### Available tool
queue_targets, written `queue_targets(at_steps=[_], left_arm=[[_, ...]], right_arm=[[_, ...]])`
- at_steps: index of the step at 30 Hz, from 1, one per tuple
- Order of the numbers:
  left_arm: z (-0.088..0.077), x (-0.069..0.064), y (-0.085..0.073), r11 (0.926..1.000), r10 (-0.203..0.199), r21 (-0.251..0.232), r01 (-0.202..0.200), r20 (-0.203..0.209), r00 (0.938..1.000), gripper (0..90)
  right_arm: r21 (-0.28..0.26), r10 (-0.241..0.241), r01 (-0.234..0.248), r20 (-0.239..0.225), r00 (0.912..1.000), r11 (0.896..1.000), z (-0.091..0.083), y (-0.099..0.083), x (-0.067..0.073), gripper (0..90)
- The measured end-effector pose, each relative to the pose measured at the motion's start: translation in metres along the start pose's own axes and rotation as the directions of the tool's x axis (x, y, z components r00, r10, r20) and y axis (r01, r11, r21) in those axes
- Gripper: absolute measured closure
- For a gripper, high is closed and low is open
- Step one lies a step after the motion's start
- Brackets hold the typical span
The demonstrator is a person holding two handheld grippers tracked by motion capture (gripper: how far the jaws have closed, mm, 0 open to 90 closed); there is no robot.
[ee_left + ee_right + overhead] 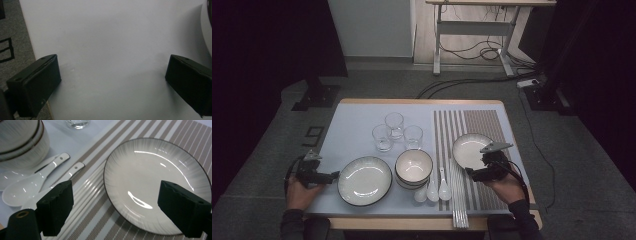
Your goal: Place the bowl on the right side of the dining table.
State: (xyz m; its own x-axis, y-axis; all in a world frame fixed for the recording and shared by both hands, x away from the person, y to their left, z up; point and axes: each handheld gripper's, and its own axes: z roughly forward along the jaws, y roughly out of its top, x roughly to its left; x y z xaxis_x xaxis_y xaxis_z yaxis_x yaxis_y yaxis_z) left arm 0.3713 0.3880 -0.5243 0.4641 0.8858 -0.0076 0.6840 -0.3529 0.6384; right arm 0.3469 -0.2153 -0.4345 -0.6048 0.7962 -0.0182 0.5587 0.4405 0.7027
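White table (357, 120), striped placemat (492, 125). We see an empty plate (468, 150) under the right gripper (115, 202), jaws apart, holding nothing. Left gripper (112, 80) open too, beside another empty plate (364, 180).

A plate (468, 149) lies on the mat (492, 125) at the right. Left of it lie three spoons (432, 190). Behind them sit stacked bowls (413, 167), with three glasses (396, 131) farther back.
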Motion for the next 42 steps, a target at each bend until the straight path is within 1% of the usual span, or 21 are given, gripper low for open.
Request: queue_targets(at_steps=[5,10,14,19,23,25,28,30,33,35,40,42], left_arm=[[0.000,0.000,0.000,1.0000,0.000,-0.001,0.000,0.000,1.0000,0.0],[0.000,0.000,0.000,1.0000,0.000,-0.002,0.000,0.000,1.0000,0.0],[0.000,0.000,0.000,1.0000,0.000,-0.002,0.000,0.000,1.0000,0.0],[0.000,0.000,0.000,1.0000,0.000,-0.002,0.000,0.000,1.0000,0.0],[0.000,0.000,0.000,1.0000,0.000,-0.002,0.000,0.000,1.0000,0.0],[0.000,0.000,0.000,1.0000,0.000,-0.002,0.000,0.000,1.0000,0.0],[0.000,0.000,0.000,1.0000,0.000,-0.003,0.000,0.000,1.0000,0.0],[0.000,0.000,0.000,1.0000,0.001,-0.002,-0.001,0.001,1.0000,0.0],[0.000,0.000,0.000,1.0000,-0.001,-0.002,0.001,0.001,1.0000,0.0],[0.000,0.000,0.000,1.0000,-0.001,-0.002,0.001,0.000,1.0000,0.0],[0.000,0.000,0.000,1.0000,-0.001,-0.002,0.001,0.000,1.0000,0.0],[0.000,0.000,0.000,1.0000,0.000,-0.002,0.000,0.000,1.0000,0.0]], right_arm=[[0.002,-0.011,0.011,-0.012,0.9999,1.000,0.004,0.012,0.004,14.0],[-0.004,-0.018,0.018,-0.037,0.9991,1.000,0.008,0.024,0.008,16.1],[-0.013,-0.031,0.030,-0.067,0.9972,0.999,0.012,0.034,0.013,17.8],[-0.022,-0.044,0.042,-0.091,0.9949,0.999,0.017,0.047,0.019,21.4],[-0.015,-0.060,0.059,-0.104,0.9928,0.998,0.020,0.058,0.025,23.4],[-0.020,-0.062,0.060,-0.127,0.9900,0.998,0.021,0.064,0.028,24.8],[-0.020,-0.071,0.069,-0.131,0.9889,0.997,0.023,0.071,0.031,26.5],[-0.021,-0.067,0.065,-0.150,0.9864,0.998,0.024,0.076,0.034,27.6],[-0.017,-0.084,0.082,-0.155,0.9844,0.996,0.026,0.083,0.039,29.4],[-0.015,-0.084,0.082,-0.167,0.9824,0.996,0.028,0.088,0.043,30.2],[0.004,-0.113,0.115,-0.181,0.9769,0.993,0.036,0.098,0.053,31.4],[0.017,-0.129,0.134,-0.180,0.9752,0.991,0.040,0.101,0.057,33.3]])
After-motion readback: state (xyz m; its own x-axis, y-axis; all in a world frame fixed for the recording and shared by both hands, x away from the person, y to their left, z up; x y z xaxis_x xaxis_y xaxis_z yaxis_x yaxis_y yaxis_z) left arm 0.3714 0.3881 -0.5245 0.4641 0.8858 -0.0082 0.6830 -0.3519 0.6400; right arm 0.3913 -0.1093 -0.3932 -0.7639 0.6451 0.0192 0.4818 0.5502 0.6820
